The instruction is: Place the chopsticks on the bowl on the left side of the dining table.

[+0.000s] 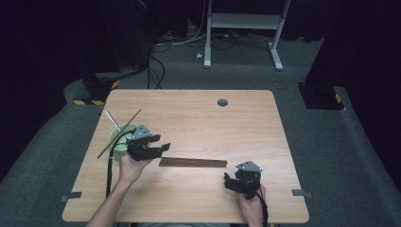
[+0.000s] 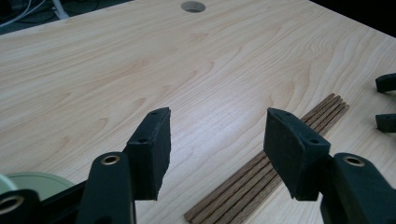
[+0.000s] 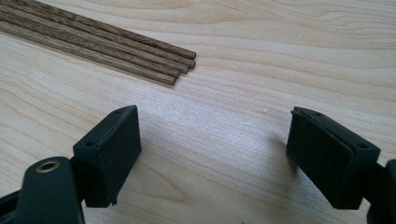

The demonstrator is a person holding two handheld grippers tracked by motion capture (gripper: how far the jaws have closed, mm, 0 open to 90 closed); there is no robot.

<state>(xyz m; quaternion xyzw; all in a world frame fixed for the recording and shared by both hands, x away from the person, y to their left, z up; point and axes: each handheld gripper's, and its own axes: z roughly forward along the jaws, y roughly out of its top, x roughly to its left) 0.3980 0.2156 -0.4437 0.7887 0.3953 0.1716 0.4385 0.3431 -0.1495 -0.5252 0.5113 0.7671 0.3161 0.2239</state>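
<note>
A row of several dark wooden chopsticks (image 1: 193, 162) lies flat across the middle of the table. My left gripper (image 1: 163, 147) hovers just above their left end, jaws open and nothing between them. In the left gripper view (image 2: 217, 135) the chopsticks (image 2: 261, 172) run under the right-hand jaw. A green cup (image 1: 120, 137) behind that hand holds one brown chopstick (image 1: 119, 134) and a pale stick, both leaning. My right gripper (image 1: 228, 182) rests near the front edge, open and empty. Seen from the right gripper (image 3: 212, 140), the chopstick ends (image 3: 102, 46) lie a short way ahead.
The light wooden table (image 1: 198, 118) has a round cable hole (image 1: 222, 102) near its far edge. The green cup's rim (image 2: 37, 179) shows at the lower left of the left gripper view. A white desk frame (image 1: 243, 21) and cables stand on the floor beyond.
</note>
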